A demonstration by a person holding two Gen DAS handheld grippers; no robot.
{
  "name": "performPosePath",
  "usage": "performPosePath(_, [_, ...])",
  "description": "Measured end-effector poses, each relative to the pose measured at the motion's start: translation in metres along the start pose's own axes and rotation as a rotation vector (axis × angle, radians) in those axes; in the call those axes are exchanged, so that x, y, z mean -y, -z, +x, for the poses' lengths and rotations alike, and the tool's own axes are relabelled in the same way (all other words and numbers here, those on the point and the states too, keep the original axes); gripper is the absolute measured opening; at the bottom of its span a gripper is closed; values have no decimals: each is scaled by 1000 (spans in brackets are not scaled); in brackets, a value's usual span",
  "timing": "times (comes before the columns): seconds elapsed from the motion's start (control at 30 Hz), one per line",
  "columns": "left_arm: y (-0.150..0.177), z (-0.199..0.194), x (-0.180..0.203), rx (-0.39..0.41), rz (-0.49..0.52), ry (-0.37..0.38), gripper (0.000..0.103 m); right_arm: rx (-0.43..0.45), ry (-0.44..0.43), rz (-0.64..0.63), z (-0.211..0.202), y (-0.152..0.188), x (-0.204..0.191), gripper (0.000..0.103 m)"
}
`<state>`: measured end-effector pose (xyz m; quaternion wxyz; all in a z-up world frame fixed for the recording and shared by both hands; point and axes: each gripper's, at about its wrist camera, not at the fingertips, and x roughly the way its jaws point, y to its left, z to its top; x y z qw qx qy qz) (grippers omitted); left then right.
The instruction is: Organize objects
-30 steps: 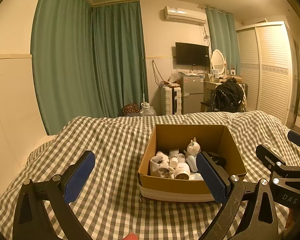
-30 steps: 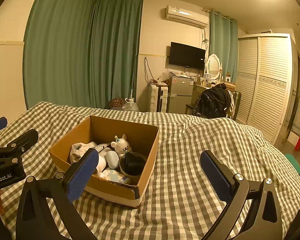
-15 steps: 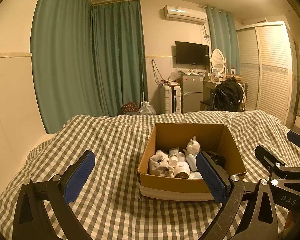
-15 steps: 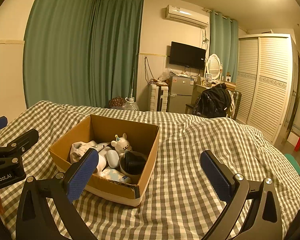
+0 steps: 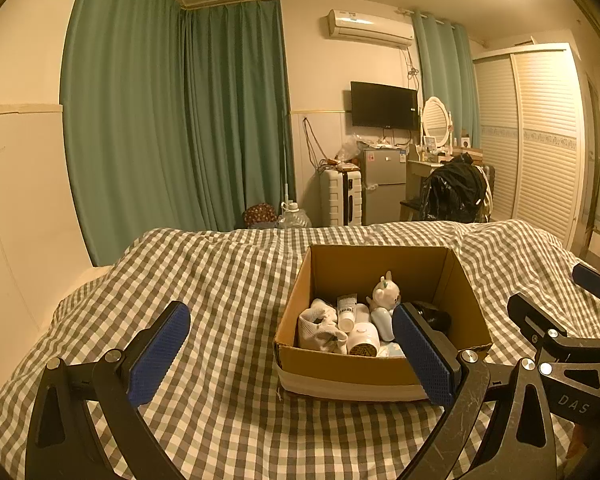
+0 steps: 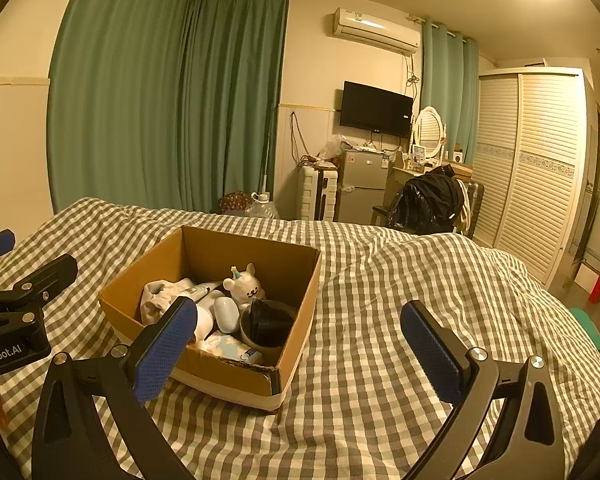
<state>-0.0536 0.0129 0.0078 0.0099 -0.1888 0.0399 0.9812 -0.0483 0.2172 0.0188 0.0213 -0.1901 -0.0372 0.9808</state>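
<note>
Left gripper (image 5: 290, 354): jaws wide apart, nothing between the pads; hovering above the checked bedspread (image 5: 220, 280), just short of the box's near-left corner.
Right gripper (image 6: 308, 350): jaws wide apart, empty; left pad overlapping the box's near edge in its own view.
Cardboard box (image 5: 340, 372): open-topped, resting on the bedspread between the two grippers, near the middle of the bed.
Contents, left to right: crumpled white cloth (image 5: 320, 326); white tube (image 5: 347, 310); white round jar (image 5: 363, 342); white bear figurine with party hat (image 5: 386, 294), upright; pale oval item (image 6: 227, 314); dark bowl with black object inside (image 6: 266, 326); tissue pack (image 6: 230, 347) at near wall.
Risk, soft base: likely box tilt or slide if pressed on one wall; bedding gives no firm support.
Risk, crowding: items touching; probable knock to figurine when reaching for neighbours.
Risk, cloth: limp, likely to snag and drag tube along.
Risk, grippers: both near same box; collision possible if entering together.
</note>
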Motion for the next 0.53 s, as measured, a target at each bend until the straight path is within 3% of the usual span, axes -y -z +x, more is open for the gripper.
performPosePath(0.53, [2,-1,4,2,19,-10,103,-5,-3,-6,0,2,-1,102])
